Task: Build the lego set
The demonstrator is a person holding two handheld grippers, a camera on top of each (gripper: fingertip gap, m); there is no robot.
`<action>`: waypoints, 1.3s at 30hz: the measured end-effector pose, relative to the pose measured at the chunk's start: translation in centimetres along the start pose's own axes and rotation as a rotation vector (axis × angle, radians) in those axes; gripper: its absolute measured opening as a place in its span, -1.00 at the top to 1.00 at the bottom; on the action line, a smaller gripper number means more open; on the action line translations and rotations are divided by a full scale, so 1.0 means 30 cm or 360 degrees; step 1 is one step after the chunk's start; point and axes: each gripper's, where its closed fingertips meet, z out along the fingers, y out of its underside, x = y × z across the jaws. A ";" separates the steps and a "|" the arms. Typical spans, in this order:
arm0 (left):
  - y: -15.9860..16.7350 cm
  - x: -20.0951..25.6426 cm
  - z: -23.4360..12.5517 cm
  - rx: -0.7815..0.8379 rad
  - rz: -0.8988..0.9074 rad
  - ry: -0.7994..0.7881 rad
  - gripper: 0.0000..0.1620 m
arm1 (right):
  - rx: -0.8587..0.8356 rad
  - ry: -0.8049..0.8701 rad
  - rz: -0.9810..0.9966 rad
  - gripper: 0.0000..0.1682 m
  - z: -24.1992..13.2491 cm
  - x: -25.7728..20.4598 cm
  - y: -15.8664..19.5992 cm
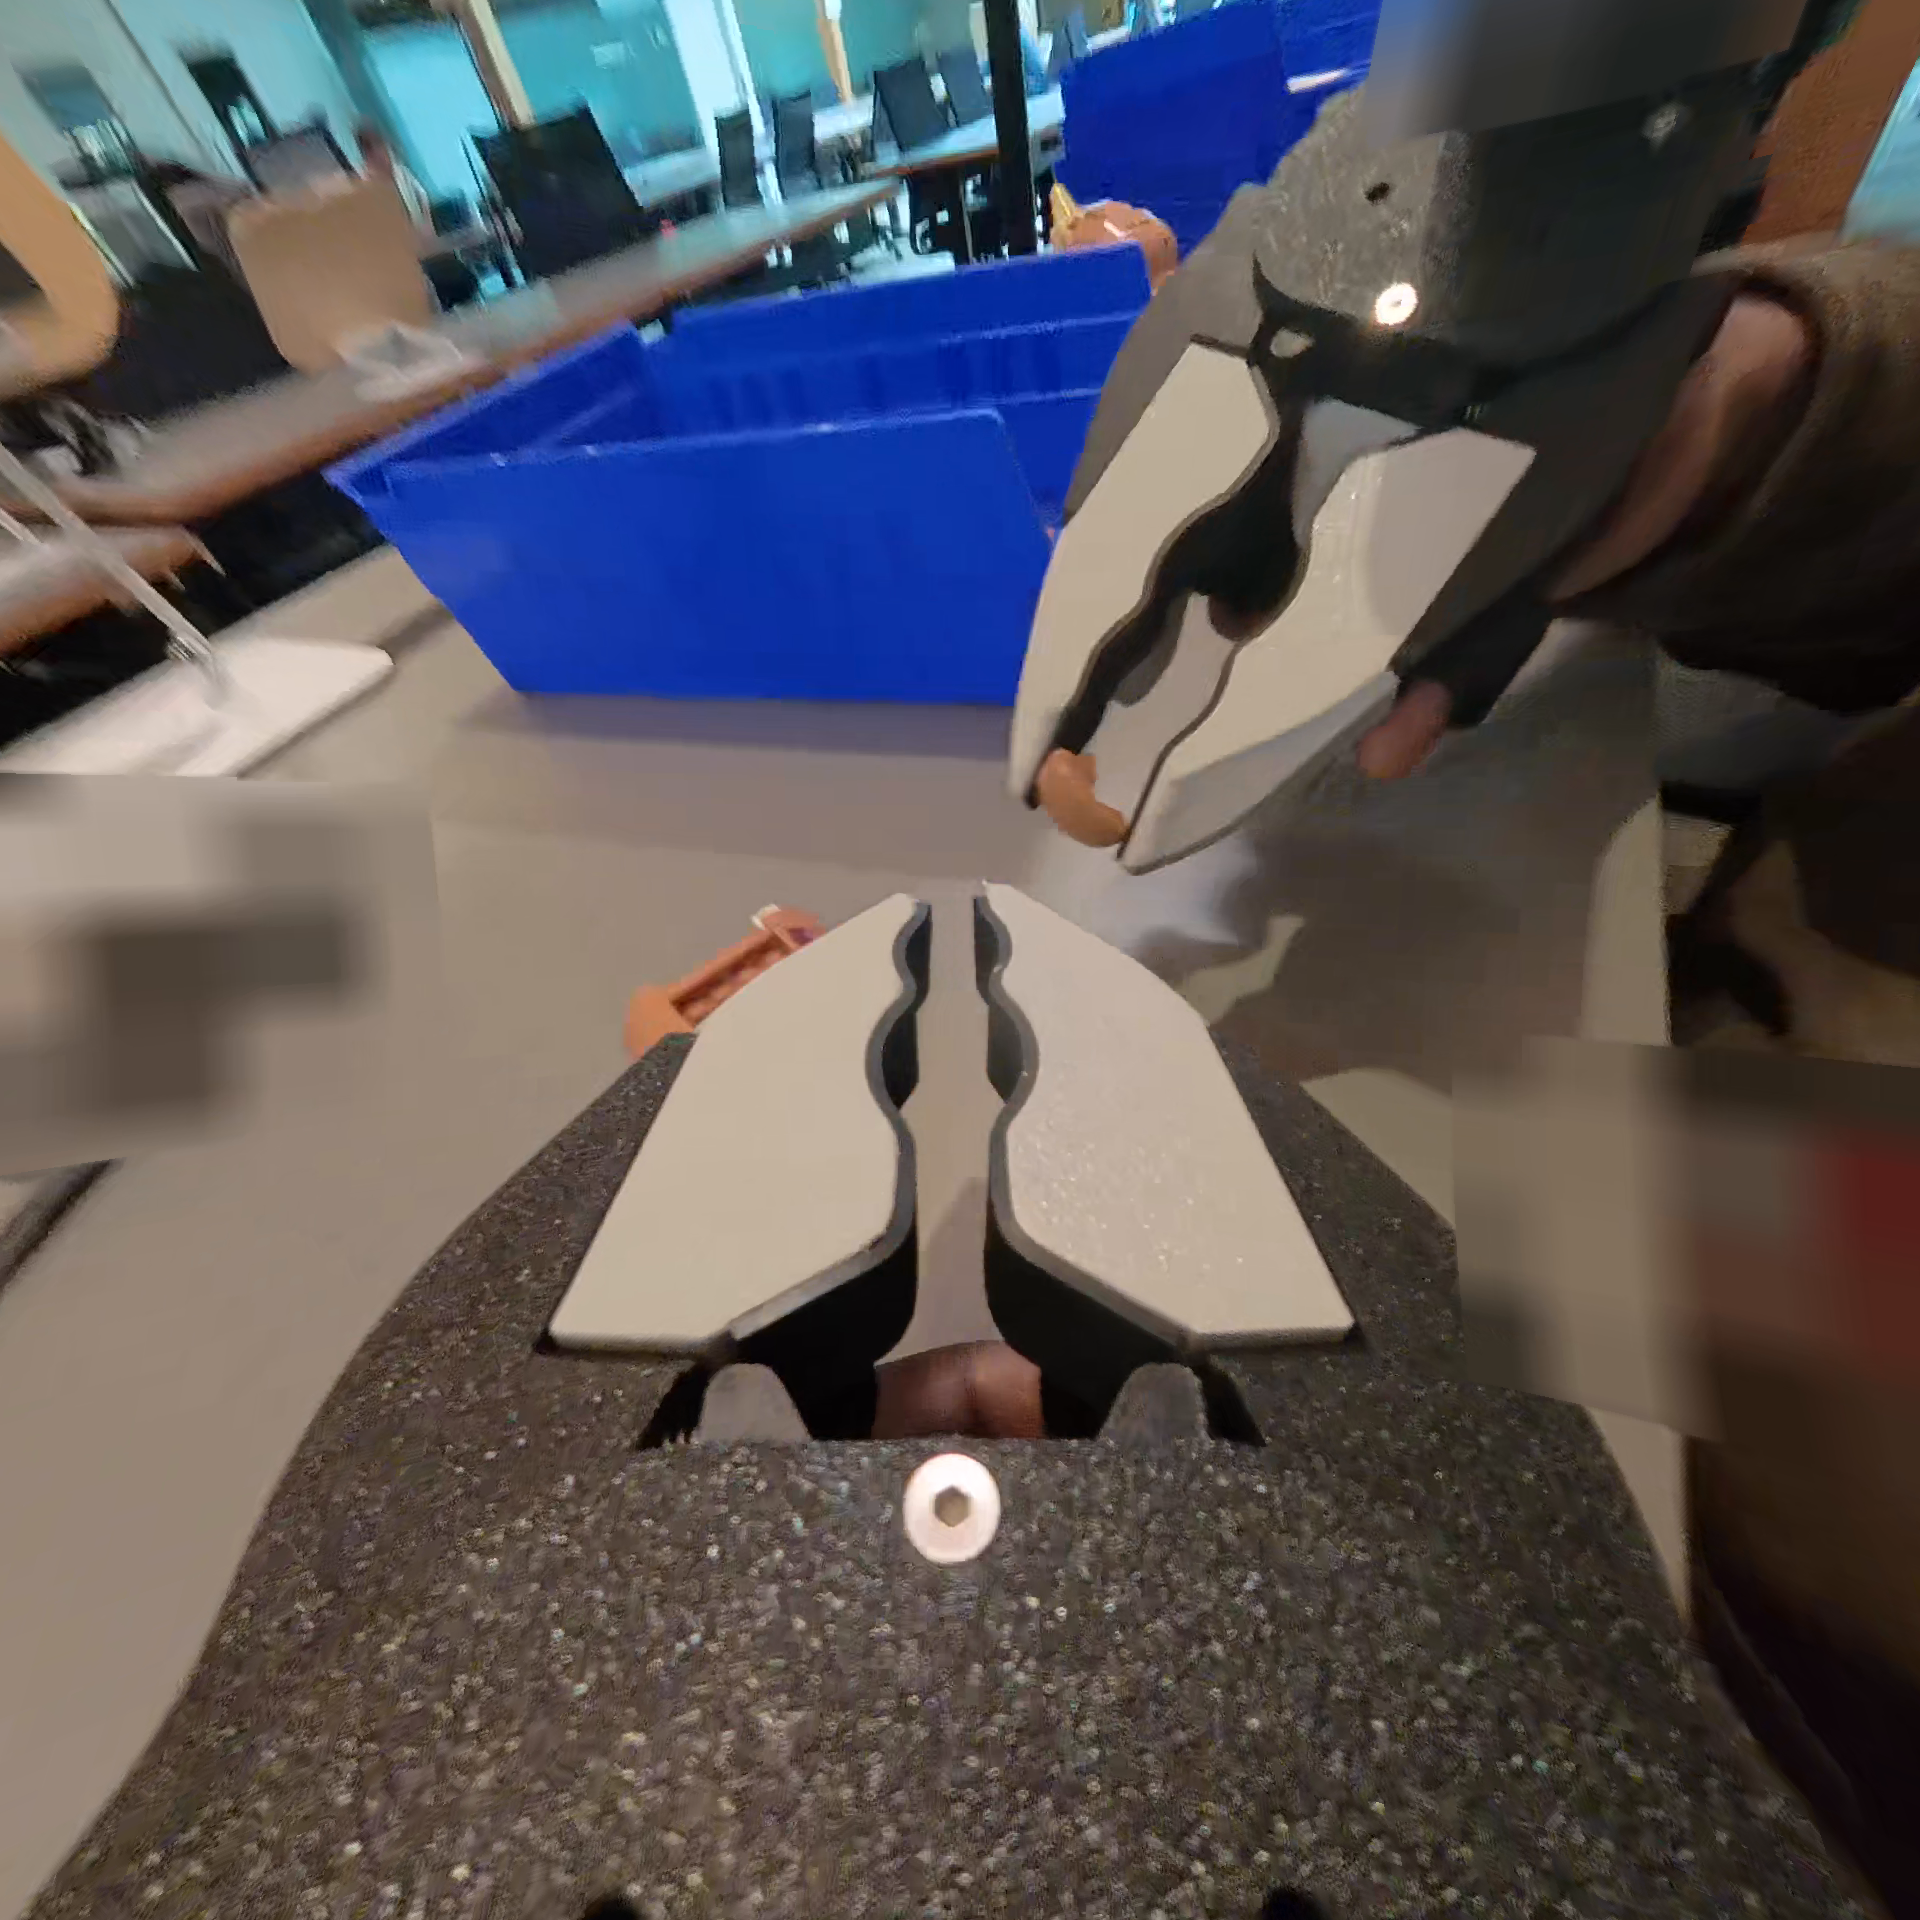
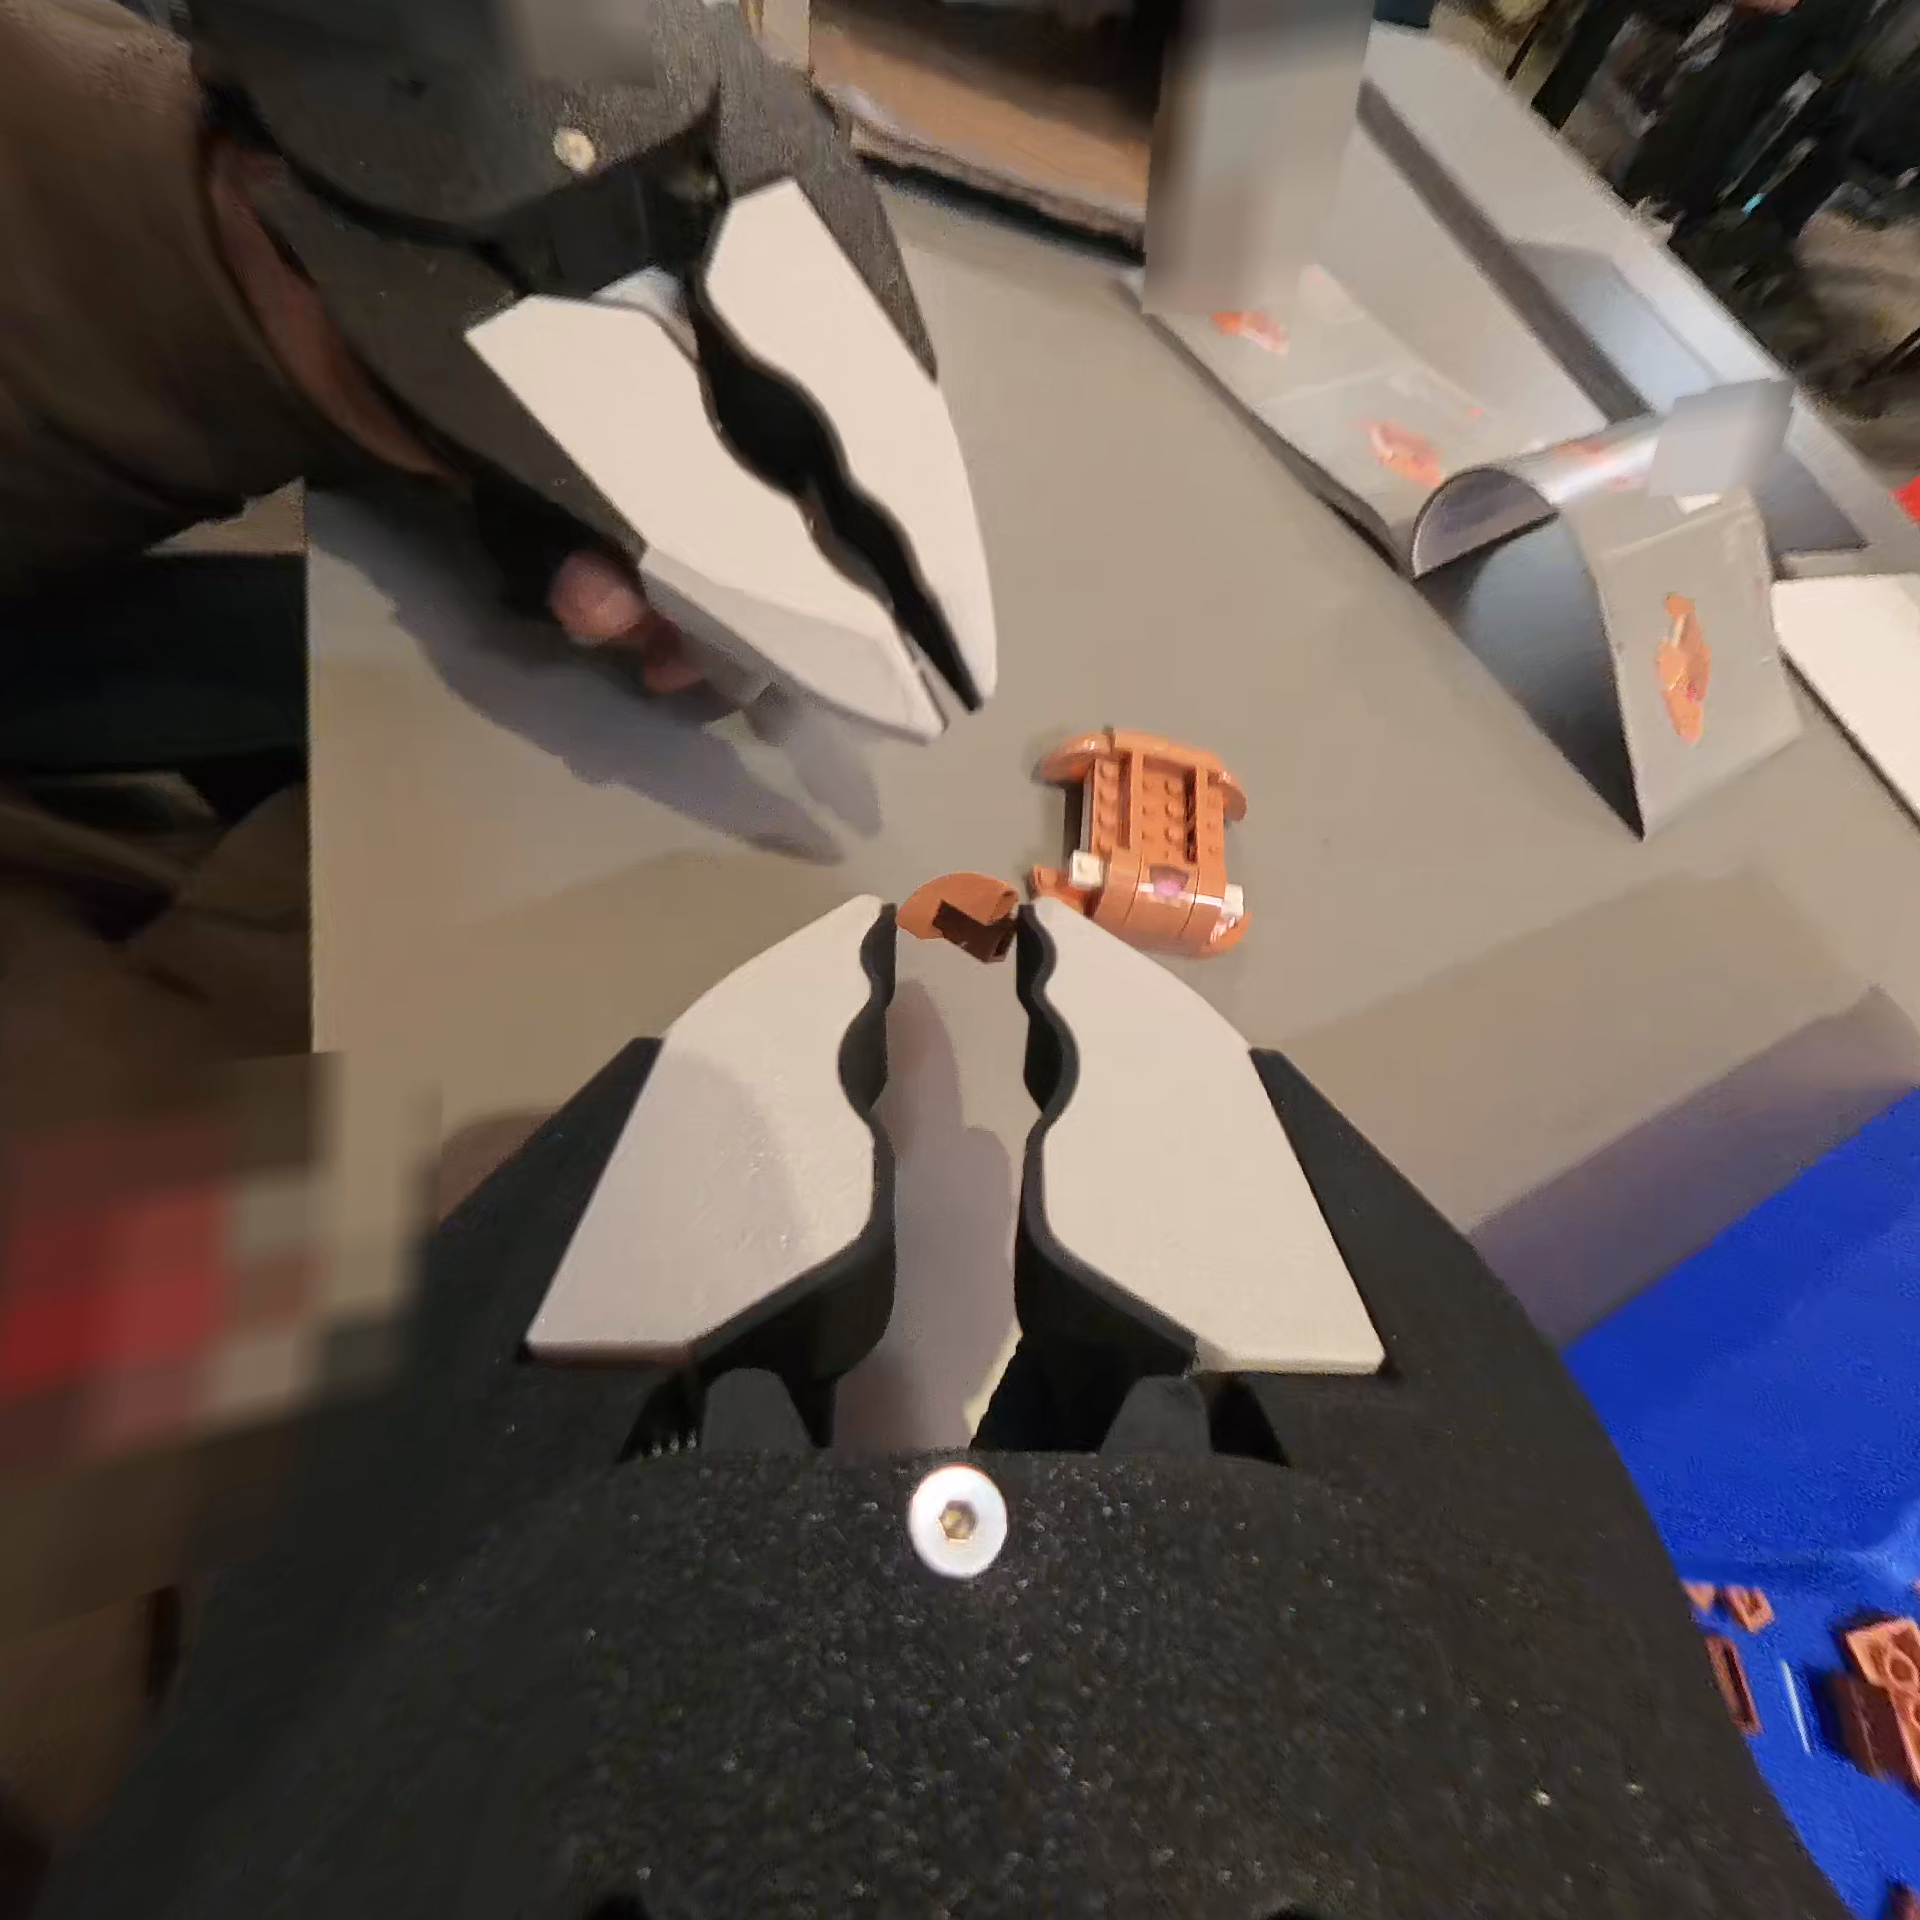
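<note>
Right claw with brown piece above grey table

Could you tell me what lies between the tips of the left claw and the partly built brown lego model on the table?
Only bare grey table: in the right wrist view, the left claw hangs apart from the brown lego model.

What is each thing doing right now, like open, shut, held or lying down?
Left tool: nearly shut, holding nothing.
Right tool: shut on the small brown piece, lifted off the table.
Brown lego model: partly built, lying on the grey table, untouched.
Instruction booklet: lying open.
Blue bin: open-topped.
</note>
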 end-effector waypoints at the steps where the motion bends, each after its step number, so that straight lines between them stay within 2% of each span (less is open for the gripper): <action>1: -0.003 0.013 -0.003 0.0001 -0.0084 0.0045 0.90 | 0.0041 0.0019 -0.0023 0.74 0.011 -0.005 -0.012; 6: -0.034 0.037 -0.017 0.0089 -0.0660 0.0303 0.87 | 0.0219 0.0171 -0.0122 0.74 0.029 -0.006 -0.058; 11: -0.074 0.060 -0.029 0.0176 -0.1090 0.0620 0.85 | 0.0401 0.0257 -0.0217 0.74 0.007 -0.012 -0.101; 19: -0.122 0.098 -0.002 0.0241 -0.1278 0.0885 0.74 | 0.0557 0.0362 -0.0313 0.74 -0.027 -0.015 -0.143; 22: -0.117 0.091 0.012 0.0227 -0.1296 0.0856 0.86 | 0.0564 0.0379 -0.0316 0.74 -0.030 -0.013 -0.143; 26: -0.106 0.091 0.024 0.0183 -0.1273 0.0832 0.86 | 0.0532 0.0386 -0.0321 0.74 -0.025 -0.008 -0.129; 30: -0.091 0.088 0.037 0.0137 -0.1085 0.0741 0.86 | 0.0487 0.0398 -0.0341 0.73 -0.021 -0.004 -0.116; 39: -0.058 0.063 0.043 -0.0007 -0.0181 0.0385 0.88 | 0.0418 0.0228 -0.0161 0.72 -0.040 -0.003 -0.077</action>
